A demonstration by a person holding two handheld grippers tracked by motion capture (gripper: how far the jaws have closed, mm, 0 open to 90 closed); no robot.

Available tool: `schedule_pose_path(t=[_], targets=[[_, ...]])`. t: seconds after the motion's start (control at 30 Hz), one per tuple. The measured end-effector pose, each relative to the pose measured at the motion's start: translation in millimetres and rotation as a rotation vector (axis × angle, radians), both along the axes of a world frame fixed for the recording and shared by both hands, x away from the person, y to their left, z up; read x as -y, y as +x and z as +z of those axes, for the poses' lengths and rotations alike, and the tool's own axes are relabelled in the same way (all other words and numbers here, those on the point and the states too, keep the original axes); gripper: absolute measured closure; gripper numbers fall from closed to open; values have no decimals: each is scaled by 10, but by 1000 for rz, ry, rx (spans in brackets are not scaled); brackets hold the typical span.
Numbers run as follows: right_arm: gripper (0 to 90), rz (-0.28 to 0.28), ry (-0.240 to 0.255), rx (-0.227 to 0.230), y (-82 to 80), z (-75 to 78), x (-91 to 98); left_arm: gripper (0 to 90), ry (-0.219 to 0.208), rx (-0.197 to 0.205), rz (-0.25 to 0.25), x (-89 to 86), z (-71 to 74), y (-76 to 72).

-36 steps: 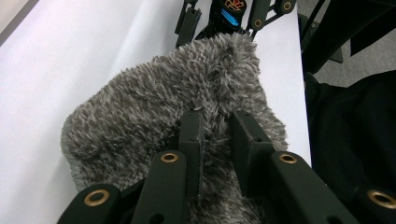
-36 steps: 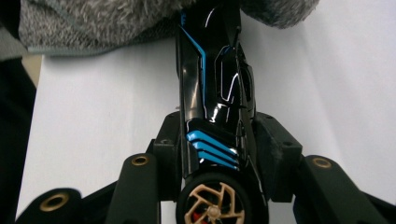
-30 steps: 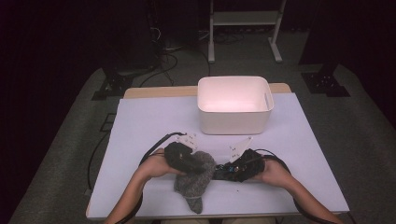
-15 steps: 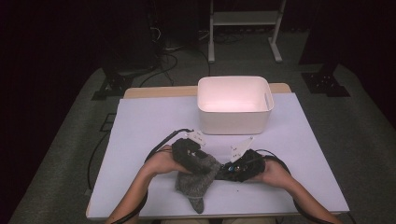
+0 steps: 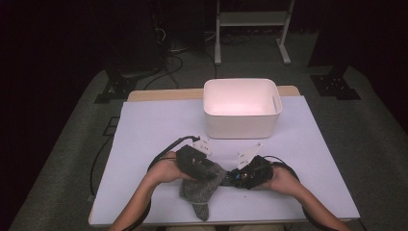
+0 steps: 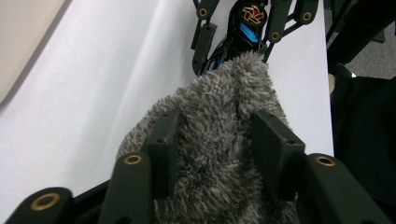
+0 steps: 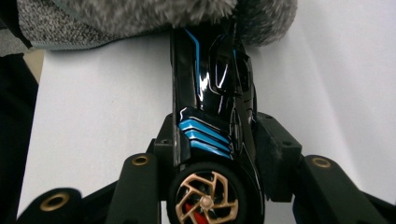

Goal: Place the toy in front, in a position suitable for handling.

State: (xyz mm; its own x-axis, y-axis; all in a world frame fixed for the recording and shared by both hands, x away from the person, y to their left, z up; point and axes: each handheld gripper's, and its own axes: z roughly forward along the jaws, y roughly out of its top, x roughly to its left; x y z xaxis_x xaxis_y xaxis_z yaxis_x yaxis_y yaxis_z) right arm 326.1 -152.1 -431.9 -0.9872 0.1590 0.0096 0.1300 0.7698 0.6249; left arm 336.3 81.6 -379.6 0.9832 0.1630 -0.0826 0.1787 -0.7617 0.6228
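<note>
One black toy car (image 7: 212, 116), gold-wheeled up close, sitting clamped in the right gripper (image 7: 212, 140), its nose going into one fuzzy grey sock (image 6: 219, 140) that the just-closing left gripper (image 6: 219, 144) is pinching.

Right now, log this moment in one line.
left gripper: on sock | right gripper: holds toy car | car nose in sock

high view: room dim, surroundings near black; light falls from above onto worktop (image 5: 159, 130), pale lilac cast. white bin (image 5: 242, 107) glows pinkish inside, brightest spot, slightly overexposed. picture soft, grainy, dark detail lost. left gripper view: brighter, even light; fuzzy grey sock (image 6: 219, 140) sharp mid-frame, near tongs soft at bottom edge. right gripper view: glossy toy car (image 7: 212, 107) shows white glare streaks; sock at top edge blurred; soft shadow under car.
</note>
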Motion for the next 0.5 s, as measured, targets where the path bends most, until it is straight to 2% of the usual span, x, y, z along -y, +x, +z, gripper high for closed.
schedule_pose_path(t=[0.13,0.2,0.27,0.33,0.4,0.43,0.5], targets=[[543,4,-19,-2,2,18,-31,600,-6,17,6,-21,21,-8],[518,9,-28,-2,2,28,-66,634,4,31,-5,-15,36,-12],[504,20,-35,1,4,37,-120,735,10,50,-5,-5,57,-16],[505,30,-41,2,14,43,-192,772,27,68,-4,16,67,-19],[539,42,-51,11,24,45,-250,823,22,70,-9,11,78,-24],[545,36,-65,27,25,45,-263,826,24,68,-12,3,77,-29],[549,43,-67,29,30,46,-260,831,18,62,-14,-32,74,-35]])
